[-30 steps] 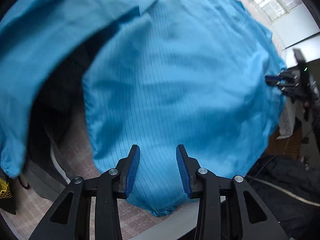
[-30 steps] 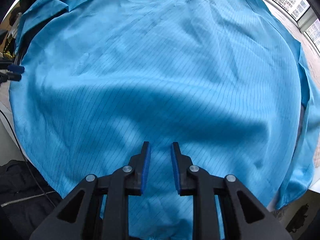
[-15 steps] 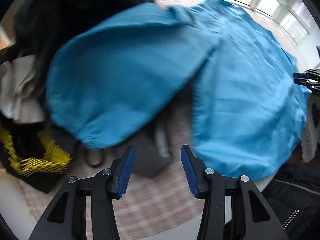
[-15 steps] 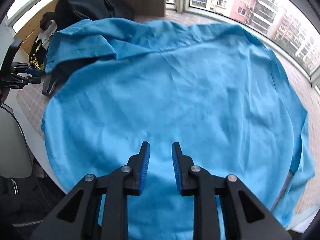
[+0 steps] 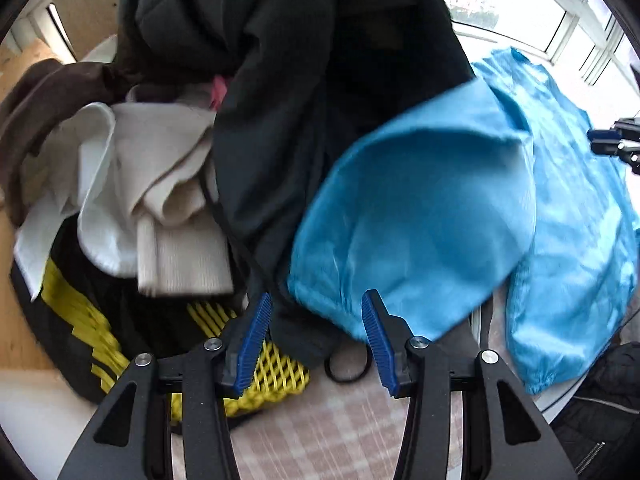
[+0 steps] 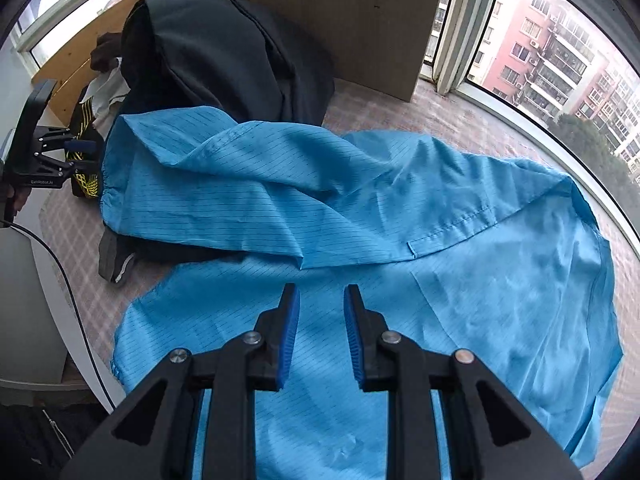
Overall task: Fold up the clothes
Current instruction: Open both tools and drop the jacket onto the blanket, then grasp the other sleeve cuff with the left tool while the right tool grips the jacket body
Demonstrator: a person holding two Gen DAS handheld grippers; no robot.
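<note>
Blue garment (image 6: pixel 460 280) lies spread on the checked tablecloth (image 6: pixel 68 240), filling most of the right wrist view; thin dark pinstripes visible on the fabric. Right gripper (image 6: pixel 318 320) hovers over its near part, jaws parted with a clear gap, nothing between the blue pads, no contact I can confirm. One sleeve (image 6: pixel 208 192) is folded across the body toward the left, its cuff end lying over a dark garment (image 6: pixel 120 264) at the table edge. Left gripper (image 5: pixel 316 340) is also open and empty, jaws wide apart, hanging above the tablecloth (image 5: pixel 320 432) just short of the sleeve cuff (image 5: pixel 400 240); that view is motion-blurred. A black loop or hair tie (image 5: pixel 346 372) lies on the cloth between the left jaws. Left of the cuff: black-and-yellow mesh item (image 5: pixel 264 380), cream and white fabrics (image 5: pixel 160 200), all heaped together. Behind them a big dark jacket pile (image 5: pixel 300 100), same pile seen past the sleeve in the right view (image 6: pixel 224 56). Farther back: wooden panel (image 6: pixel 360 20), window with apartment blocks (image 6: pixel 560 60). Left gripper shows at the far left of the right view (image 6: pixel 82 156), beside the mesh item.
</note>
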